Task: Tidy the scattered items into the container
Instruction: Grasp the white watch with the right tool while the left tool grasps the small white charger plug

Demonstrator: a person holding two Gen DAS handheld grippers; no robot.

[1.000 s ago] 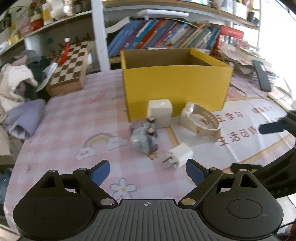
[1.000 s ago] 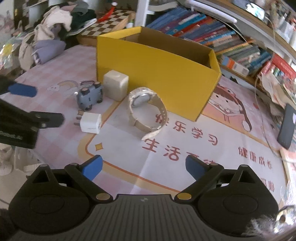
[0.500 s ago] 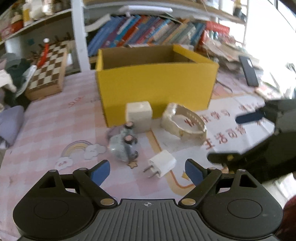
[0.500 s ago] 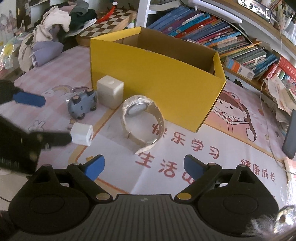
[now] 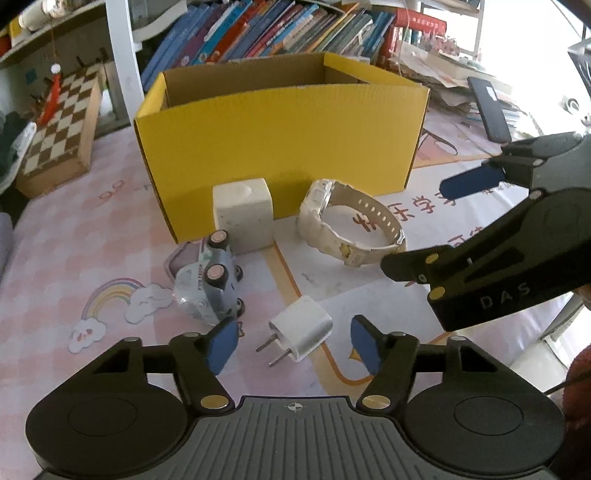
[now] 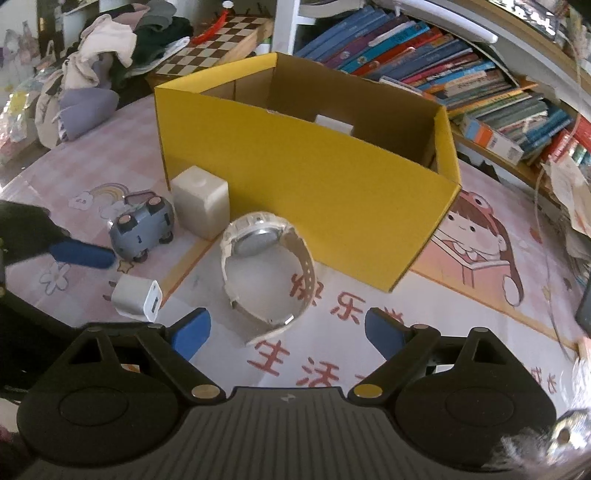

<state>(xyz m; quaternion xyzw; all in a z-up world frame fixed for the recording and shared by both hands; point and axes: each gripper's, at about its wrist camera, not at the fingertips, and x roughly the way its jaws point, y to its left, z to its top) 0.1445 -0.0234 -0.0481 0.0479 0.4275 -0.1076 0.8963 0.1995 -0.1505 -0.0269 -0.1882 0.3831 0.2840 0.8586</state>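
An open yellow cardboard box [image 5: 284, 136] [image 6: 314, 177] stands on the patterned mat. In front of it lie a white cube [image 5: 242, 214] [image 6: 201, 201], a grey toy car on its side [image 5: 207, 284] [image 6: 142, 225], a cream wristwatch [image 5: 347, 229] [image 6: 266, 266] and a white plug charger [image 5: 301, 334] [image 6: 138, 297]. My left gripper [image 5: 295, 345] is open, its blue pads either side of the charger without touching it. My right gripper [image 6: 286, 332] is open just in front of the watch; it also shows in the left wrist view [image 5: 517, 236].
A chessboard [image 5: 62, 125] [image 6: 218, 44] sits at the back left beside a pile of clothes [image 6: 96, 74]. Bookshelves [image 5: 280, 33] [image 6: 443, 81] run behind the box. A black phone [image 5: 489, 110] and papers lie at the right.
Both grippers have moved forward and closer to the items. The left now straddles the charger; the right has closed in on the watch.
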